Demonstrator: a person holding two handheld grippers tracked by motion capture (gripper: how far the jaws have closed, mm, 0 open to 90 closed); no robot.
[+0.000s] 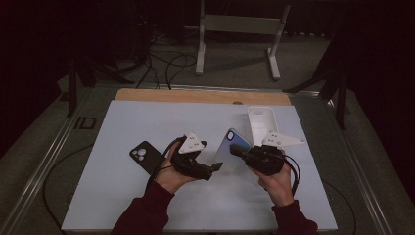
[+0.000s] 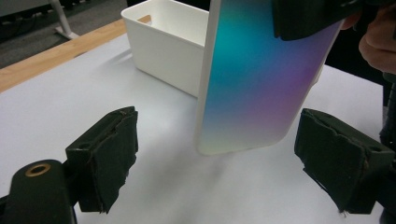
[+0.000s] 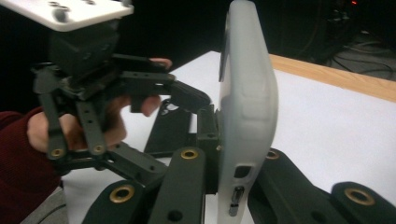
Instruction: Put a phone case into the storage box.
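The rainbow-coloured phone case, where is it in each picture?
High view: phone case right of centre, clamped in the right gripper.
Left gripper view: upper centre, beside the white bin.
Right gripper view: edge-on, centre.
Shared landmark: the light tabletop.

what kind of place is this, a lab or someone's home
Probably a lab or recording setup, not a home: a white work mat on a wooden-edged table, loose black cables on the grey carpet, and a white metal stand behind.

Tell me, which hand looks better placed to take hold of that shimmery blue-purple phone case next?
Probably the left. The left gripper stands open with the iridescent blue-purple phone case hanging between its pads, untouched. The right gripper is already shut on that case's edge.
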